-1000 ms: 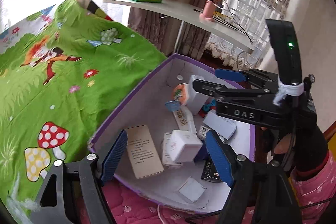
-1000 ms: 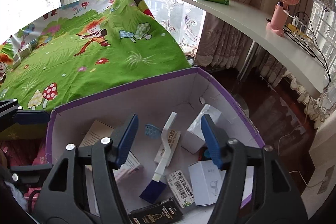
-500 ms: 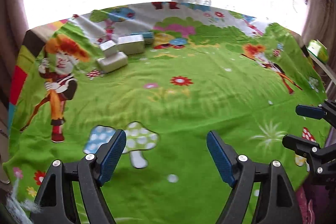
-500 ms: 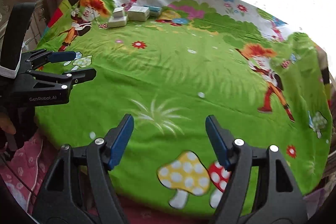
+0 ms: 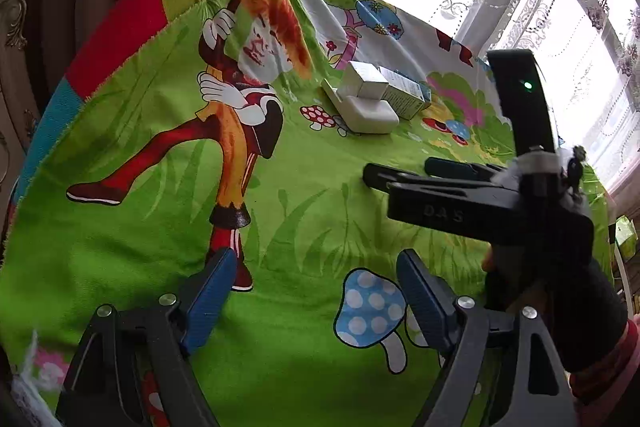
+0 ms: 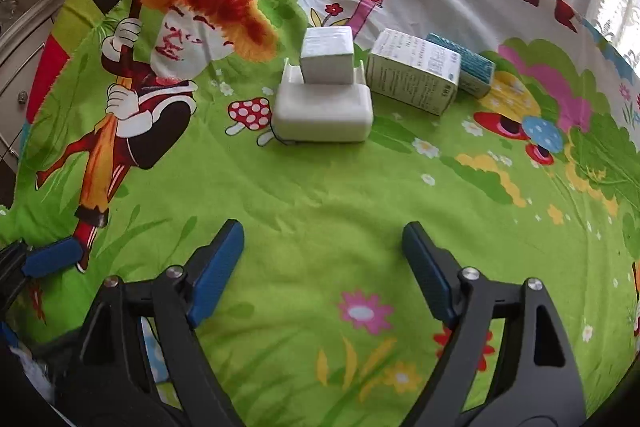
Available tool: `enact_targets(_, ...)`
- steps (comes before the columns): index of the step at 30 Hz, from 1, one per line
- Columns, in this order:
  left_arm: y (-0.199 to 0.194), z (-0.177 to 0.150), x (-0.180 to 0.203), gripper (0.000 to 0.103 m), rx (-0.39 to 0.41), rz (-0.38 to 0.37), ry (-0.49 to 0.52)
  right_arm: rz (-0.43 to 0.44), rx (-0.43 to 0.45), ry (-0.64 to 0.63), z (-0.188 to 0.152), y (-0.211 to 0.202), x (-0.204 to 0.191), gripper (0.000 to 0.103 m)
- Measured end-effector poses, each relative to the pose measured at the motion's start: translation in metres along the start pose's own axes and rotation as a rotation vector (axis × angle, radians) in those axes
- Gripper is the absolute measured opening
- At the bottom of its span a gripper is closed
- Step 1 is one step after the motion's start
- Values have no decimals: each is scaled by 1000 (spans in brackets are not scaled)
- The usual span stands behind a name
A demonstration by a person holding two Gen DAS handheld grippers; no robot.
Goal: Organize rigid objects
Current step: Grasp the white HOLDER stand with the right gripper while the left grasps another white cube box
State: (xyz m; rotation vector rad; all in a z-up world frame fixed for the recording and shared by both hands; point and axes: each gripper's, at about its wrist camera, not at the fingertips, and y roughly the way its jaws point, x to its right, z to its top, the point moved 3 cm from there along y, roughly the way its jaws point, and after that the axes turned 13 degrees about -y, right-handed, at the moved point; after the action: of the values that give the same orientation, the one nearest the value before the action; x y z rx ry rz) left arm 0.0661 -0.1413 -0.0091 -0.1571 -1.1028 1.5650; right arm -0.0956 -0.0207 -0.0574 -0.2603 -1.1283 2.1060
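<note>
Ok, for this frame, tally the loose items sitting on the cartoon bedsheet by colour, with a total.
White: 3, the rounded case, the small box stacked on it, the printed carton
Teal-blue: 1, the box behind the carton
Total: 4

Right gripper point(image 5: 394, 177) body, seen ahead-right of left gripper's jaws: embossed "DAS". Printed carton point(image 6: 412, 77), well ahead of right gripper's jaws: small print on side faces, too fine to read. No other legible text.
</note>
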Motion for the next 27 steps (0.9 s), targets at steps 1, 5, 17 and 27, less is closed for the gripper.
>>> enact_targets(1, 1, 0, 0, 83, 0, -6, -1, 10, -4, -13, 11, 9, -2, 88)
enact_targets(5, 1, -1, 1, 83, 0, -10, -3, 18, -16, -19, 46, 41, -2, 94)
enact_targets(17, 6, -3, 10, 90, -25, 11, 34, 132, 35, -179, -50, -34, -11, 67)
enact_targets(27, 50, 18, 47, 94, -104, 113, 60, 78, 42, -121, -162, -119, 8, 68)
